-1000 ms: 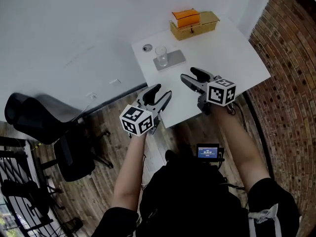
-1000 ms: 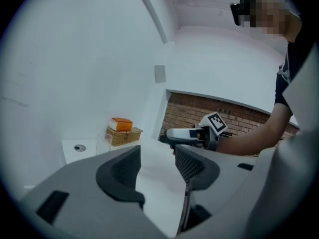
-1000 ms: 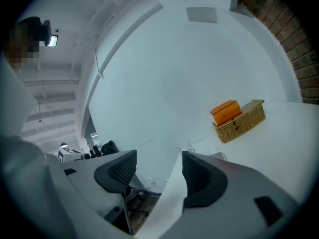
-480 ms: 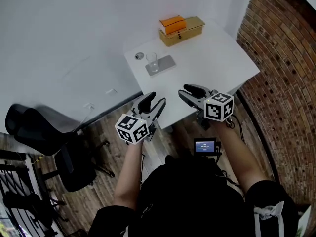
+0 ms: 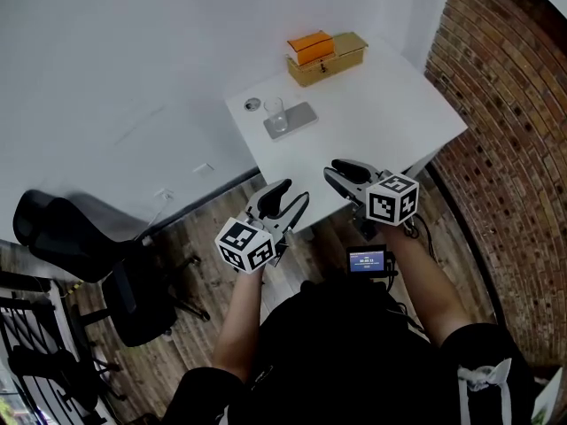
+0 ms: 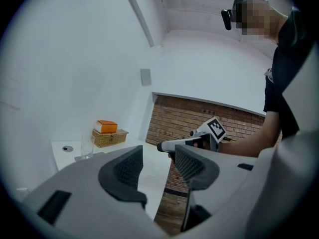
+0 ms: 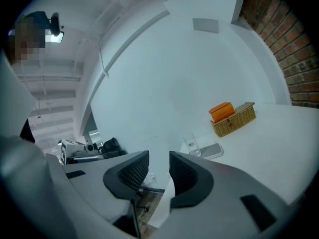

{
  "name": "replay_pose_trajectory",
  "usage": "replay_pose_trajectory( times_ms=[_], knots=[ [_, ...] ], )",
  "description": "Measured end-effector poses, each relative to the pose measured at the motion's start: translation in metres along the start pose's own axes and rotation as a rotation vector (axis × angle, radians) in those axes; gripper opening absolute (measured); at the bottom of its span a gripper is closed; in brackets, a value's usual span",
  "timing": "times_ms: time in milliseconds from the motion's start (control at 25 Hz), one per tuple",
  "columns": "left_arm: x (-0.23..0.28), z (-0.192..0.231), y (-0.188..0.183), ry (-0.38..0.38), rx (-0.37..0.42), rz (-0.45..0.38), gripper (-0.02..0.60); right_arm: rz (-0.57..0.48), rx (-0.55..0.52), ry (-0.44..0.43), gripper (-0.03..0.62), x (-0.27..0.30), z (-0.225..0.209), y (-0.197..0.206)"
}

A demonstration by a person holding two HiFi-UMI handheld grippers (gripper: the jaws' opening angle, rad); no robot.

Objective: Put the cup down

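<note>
The clear glass cup stands upright on a flat grey tray at the far left of the white table; neither gripper touches it. My left gripper hovers off the table's near edge, open and empty. My right gripper hangs over the near edge, its jaws closing with a narrow gap and nothing between them. In the left gripper view the cup is far left of the gripper. From the right gripper, the cup and tray lie well ahead.
A wicker box with an orange box on it stands at the table's far side. A small round disc lies beside the cup. A black office chair is on the wooden floor at left; a brick wall runs along the right.
Both grippers have drawn back from the table toward the person. The right gripper's jaws have narrowed from wide apart to a small gap. The cup has stayed put.
</note>
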State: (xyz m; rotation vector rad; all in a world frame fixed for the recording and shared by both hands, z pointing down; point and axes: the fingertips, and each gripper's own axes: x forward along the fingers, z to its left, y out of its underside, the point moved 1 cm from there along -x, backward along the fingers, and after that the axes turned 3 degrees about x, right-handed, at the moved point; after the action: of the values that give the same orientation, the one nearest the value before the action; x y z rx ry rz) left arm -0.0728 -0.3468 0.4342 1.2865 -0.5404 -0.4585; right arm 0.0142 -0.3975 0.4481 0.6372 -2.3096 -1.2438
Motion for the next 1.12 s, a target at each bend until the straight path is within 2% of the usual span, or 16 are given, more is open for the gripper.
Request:
replay_pose_trajectory(
  times_ms=[280,1120],
  knots=[
    [-0.004,0.000,0.009,-0.012,-0.028,0.005,0.207,-0.013,0.030,-0.009,0.123,0.003,0.004,-0.001],
    [-0.004,0.001,0.010,-0.022,-0.043,-0.007,0.206,0.005,-0.027,0.005,0.107,0.009,0.004,-0.006]
  ],
)
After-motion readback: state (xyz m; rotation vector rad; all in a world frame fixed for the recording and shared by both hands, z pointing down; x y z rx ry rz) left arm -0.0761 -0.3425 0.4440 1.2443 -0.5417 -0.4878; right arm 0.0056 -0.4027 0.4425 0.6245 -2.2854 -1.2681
